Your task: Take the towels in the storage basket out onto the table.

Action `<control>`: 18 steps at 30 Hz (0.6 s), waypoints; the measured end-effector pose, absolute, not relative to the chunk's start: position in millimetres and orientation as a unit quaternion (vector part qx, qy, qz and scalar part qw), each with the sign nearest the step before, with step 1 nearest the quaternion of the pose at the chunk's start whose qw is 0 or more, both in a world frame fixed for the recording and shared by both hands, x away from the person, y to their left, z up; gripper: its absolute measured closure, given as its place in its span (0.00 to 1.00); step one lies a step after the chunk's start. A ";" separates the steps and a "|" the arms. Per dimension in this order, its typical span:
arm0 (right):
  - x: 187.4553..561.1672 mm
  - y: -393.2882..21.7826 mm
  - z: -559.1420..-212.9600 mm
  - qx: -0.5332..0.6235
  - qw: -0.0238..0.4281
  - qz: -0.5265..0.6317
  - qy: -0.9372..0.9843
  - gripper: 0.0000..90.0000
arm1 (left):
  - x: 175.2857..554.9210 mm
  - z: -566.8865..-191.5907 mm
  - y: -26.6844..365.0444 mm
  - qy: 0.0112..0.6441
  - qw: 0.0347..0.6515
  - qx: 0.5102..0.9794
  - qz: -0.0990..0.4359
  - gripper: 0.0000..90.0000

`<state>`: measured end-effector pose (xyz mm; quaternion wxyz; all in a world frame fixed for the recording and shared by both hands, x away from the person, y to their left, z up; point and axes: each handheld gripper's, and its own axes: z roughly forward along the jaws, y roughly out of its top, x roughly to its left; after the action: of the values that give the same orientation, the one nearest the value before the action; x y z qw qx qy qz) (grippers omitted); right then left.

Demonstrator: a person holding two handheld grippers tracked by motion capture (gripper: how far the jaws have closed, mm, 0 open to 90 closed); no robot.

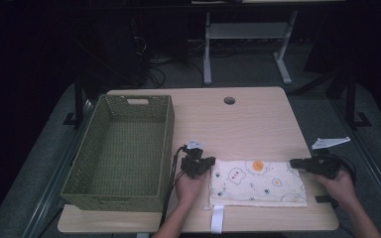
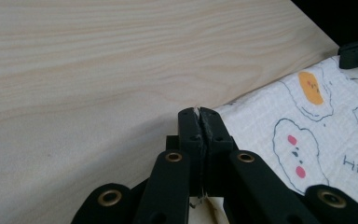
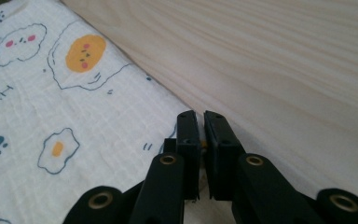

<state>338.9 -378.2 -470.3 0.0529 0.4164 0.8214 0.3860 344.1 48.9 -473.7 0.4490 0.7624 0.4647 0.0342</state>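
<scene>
A white cloth (image 1: 265, 186) printed with fried eggs and clouds lies folded flat near the table's front edge. My left gripper (image 1: 210, 161) is at its far left corner. In the left gripper view the jaws of that gripper (image 2: 199, 112) are pressed together with a sliver of the cloth (image 2: 307, 135) pinched between them. My right gripper (image 1: 294, 162) is at the far right corner. There its jaws (image 3: 201, 115) stand almost together over the edge of the cloth (image 3: 51, 93), holding a thin fold.
A large green woven basket (image 1: 166, 148) stands empty on the left half of the wooden table (image 1: 238, 129). A white strap (image 1: 217, 218) hangs over the front edge below the cloth. A round cable hole (image 1: 229, 100) sits near the far edge.
</scene>
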 end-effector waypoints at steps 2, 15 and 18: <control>341.3 -379.3 -468.8 0.416 0.055 0.388 0.821 0.94 | 346.1 -473.9 49.5 0.468 0.451 0.759 0.034 0.99; 338.4 -386.8 -444.5 0.401 0.074 0.433 0.804 0.94 | 339.5 -453.6 53.6 0.451 0.484 0.747 0.070 0.99; 330.2 -386.7 -439.5 0.387 0.084 0.444 0.803 0.94 | 331.9 -452.3 55.5 0.443 0.489 0.748 0.073 0.98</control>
<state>330.2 -386.7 -439.5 0.0844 0.3873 0.8034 0.4443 331.9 55.5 -452.3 0.4892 0.7477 0.4430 0.0734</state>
